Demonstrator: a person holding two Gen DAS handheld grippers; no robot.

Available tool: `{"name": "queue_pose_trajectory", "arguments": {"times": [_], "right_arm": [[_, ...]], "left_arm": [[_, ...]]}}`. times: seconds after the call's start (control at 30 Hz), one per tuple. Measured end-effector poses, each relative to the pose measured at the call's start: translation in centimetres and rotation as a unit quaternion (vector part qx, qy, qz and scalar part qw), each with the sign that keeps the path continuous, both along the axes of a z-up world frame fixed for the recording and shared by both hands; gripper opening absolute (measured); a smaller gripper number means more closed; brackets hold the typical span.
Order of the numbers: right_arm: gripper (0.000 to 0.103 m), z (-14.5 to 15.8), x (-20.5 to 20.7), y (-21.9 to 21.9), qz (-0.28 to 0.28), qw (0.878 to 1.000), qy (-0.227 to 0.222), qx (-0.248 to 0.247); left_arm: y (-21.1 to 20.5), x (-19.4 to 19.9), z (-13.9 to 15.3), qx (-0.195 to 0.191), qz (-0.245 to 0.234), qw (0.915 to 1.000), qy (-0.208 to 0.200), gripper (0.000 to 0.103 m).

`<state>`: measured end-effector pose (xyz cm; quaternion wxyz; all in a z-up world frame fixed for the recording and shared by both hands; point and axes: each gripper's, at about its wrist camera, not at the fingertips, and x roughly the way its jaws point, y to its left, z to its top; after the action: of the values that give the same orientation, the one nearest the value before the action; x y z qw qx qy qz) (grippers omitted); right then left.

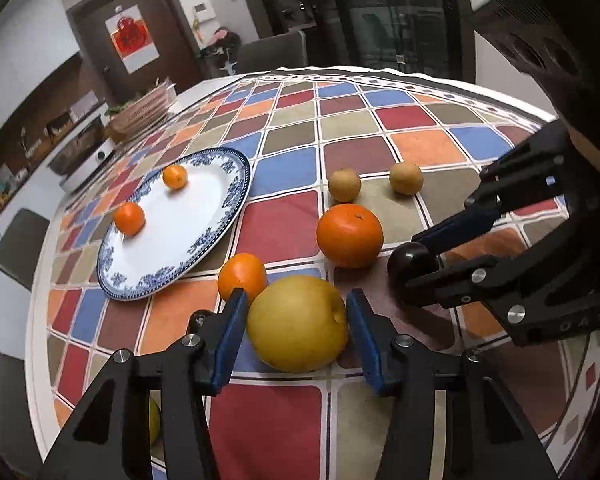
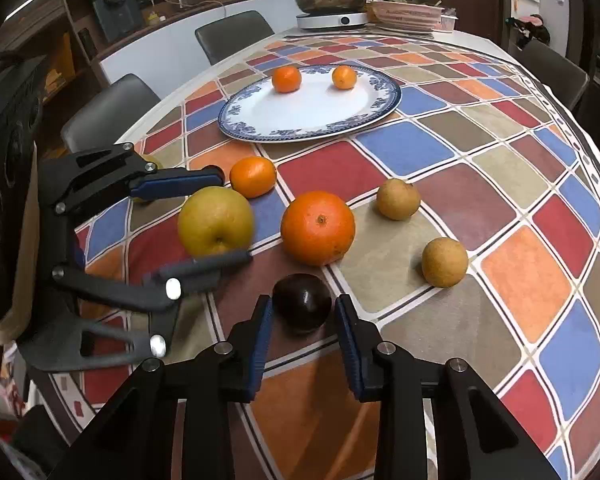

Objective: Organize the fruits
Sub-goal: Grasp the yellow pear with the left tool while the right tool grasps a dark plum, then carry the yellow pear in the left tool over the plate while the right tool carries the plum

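On the checked tablecloth a big yellow pear (image 1: 298,322) sits between my left gripper's (image 1: 296,300) blue pads, which press on both its sides. A dark plum (image 2: 302,302) is held the same way by my right gripper (image 2: 302,304), shut on it just right of the pear. Behind them lie a large orange (image 1: 350,236), a smaller orange (image 1: 242,274) and two small brown pears (image 1: 344,185) (image 1: 406,178). The blue-rimmed white plate (image 1: 220,168) farther left carries two small tangerines (image 1: 129,218) (image 1: 175,176).
A woven basket (image 1: 140,110) and a white cooker with a pan (image 2: 332,16) stand at the table's far side. Grey chairs (image 2: 108,108) ring the round table. Another yellowish fruit (image 1: 154,420) peeks out under my left gripper near the table's edge.
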<state>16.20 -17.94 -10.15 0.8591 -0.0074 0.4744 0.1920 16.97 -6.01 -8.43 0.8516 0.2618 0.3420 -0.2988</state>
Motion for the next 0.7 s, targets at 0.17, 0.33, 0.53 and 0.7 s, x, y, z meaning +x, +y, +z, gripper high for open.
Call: {"name": "queue_pose_trajectory", "arguments": {"times": [0.17, 0.33, 0.53, 0.7], "right_arm": [[0.030, 0.0, -0.1, -0.1, 0.001, 1.000, -0.002, 0.004], [0.030, 0.4, -0.4, -0.3, -0.002, 1.000, -0.008, 0.011], [0.030, 1.3, -0.9, -0.3, -0.001, 1.000, -0.021, 0.019], [0.030, 1.9, -1.3, -0.4, 0.001, 0.999, -0.031, 0.021]], "left_arm": [[0.2, -0.3, 0.1, -0.015, 0.020, 0.9997, 0.004, 0.050], [0.8, -0.5, 0.4, -0.048, 0.045, 0.9976, 0.021, 0.049], [1.5, -1.1, 0.8, -0.084, 0.082, 0.9925, 0.037, 0.049], [2.0, -1.4, 0.7, -0.101, 0.107, 0.9880, 0.047, 0.048]]}}
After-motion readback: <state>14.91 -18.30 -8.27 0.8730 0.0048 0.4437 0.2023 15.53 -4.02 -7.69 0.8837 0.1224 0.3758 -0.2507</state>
